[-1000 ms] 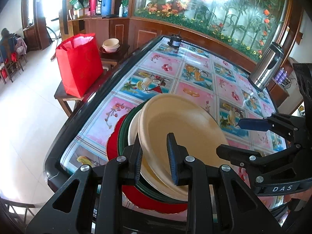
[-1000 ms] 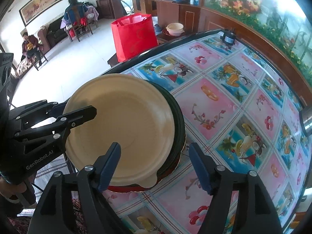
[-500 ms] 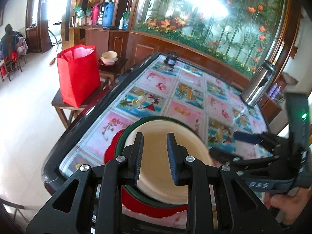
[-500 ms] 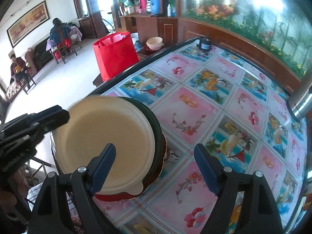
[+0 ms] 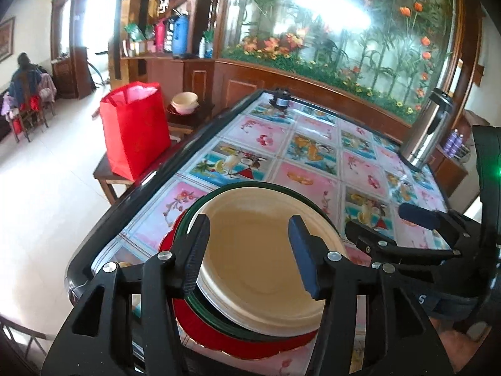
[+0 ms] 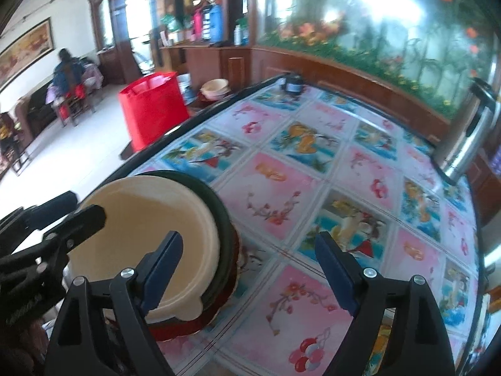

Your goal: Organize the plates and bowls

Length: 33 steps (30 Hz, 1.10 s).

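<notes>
Plates (image 5: 260,266) stacked at near desk (image 5: 313,144) edge (stiff, slippery, breakable): better gripped by rim. Left tool (image 5: 247,253), right tool (image 6: 250,266) gaping, empty.

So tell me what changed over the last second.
The left tool let go of the cream plate: a second ago it was shut on the tilted rim, now it is open and the plate lies flat on the green plate and red plate. The right tool stayed open and drew back a little. The stack stayed at the table corner.
</notes>
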Motion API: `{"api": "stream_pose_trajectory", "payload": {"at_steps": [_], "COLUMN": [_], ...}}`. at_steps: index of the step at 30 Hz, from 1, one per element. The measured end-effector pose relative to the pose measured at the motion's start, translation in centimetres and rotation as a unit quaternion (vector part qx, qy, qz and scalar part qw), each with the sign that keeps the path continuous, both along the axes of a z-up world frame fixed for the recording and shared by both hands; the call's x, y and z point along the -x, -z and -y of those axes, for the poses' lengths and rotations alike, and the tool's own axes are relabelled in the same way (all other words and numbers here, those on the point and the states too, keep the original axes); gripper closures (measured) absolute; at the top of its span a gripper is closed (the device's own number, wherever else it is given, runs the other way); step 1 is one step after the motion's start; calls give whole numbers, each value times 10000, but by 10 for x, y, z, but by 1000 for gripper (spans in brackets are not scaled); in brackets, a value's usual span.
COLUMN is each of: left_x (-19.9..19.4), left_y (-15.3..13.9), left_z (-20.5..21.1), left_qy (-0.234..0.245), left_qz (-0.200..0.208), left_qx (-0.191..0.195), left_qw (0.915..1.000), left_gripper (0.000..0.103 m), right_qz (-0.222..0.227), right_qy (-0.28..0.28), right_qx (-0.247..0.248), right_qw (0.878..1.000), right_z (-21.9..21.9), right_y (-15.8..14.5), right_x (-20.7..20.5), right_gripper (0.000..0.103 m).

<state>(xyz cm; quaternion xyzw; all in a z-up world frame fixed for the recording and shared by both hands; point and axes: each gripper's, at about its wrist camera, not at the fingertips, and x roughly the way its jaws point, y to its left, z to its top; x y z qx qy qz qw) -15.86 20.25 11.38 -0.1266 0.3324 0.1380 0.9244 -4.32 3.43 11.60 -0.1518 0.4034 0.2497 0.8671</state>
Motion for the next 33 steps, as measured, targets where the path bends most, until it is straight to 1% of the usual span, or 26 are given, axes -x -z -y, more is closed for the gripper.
{"api": "stream_pose_trajectory", "payload": {"at_steps": [3, 6, 9, 13, 14, 16, 17, 18, 19, 20, 23, 26, 29, 33], "left_x": [-2, -1, 3, 7, 8, 12, 13, 14, 15, 15, 17, 21, 21, 19], "left_y": [6, 11, 11, 11, 11, 10, 10, 9, 9, 8, 8, 6, 5, 4], "left_z": [5, 5, 3, 6, 6, 3, 2, 1, 1, 0, -1, 4, 7, 9], "left_qy": [-162, -282, -386, -595, -603, -594, -621, -653, -653, -637, -676, -758, -668, -578], "left_qz": [-70, -10, 96, 128, 152, 276, 313, 334, 347, 366, 387, 473, 560, 559], "left_qx": [-258, -274, -258, -673, -701, -612, -602, -626, -658, -679, -739, -996, -998, -944], "left_qw": [9995, 9992, 9989, 9959, 9956, 9960, 9958, 9953, 9951, 9950, 9942, 9910, 9912, 9923], "left_gripper": [50, 50, 50, 50, 50, 50, 48, 41, 38, 36, 36, 23, 23, 23], "right_qz": [218, 368, 387, 478, 512, 574, 587, 597, 612, 621, 663, 649, 621, 587], "right_qy": [159, 294, 403, 493, 504, 514, 510, 504, 502, 502, 482, 476, 482, 496], "right_qx": [113, 130, -71, -317, -331, -361, -381, -409, -434, -448, -440, -426, -396, -384], "right_qw": [9996, 9988, 9984, 9971, 9969, 9964, 9962, 9961, 9959, 9958, 9957, 9958, 9961, 9963], "right_z": [2, 5, 11, 16, 17, 16, 16, 16, 16, 16, 15, 15, 15, 17], "right_y": [4, 6, 5, 2, 2, 2, 1, 1, 1, 1, 1, 2, 4, 6], "right_x": [4, 7, 7, 12, 13, 15, 16, 16, 17, 18, 19, 19, 19, 19], "right_gripper": [17, 17, 16, 16, 16, 16, 16, 16, 16, 16, 16, 15, 15, 15]}}
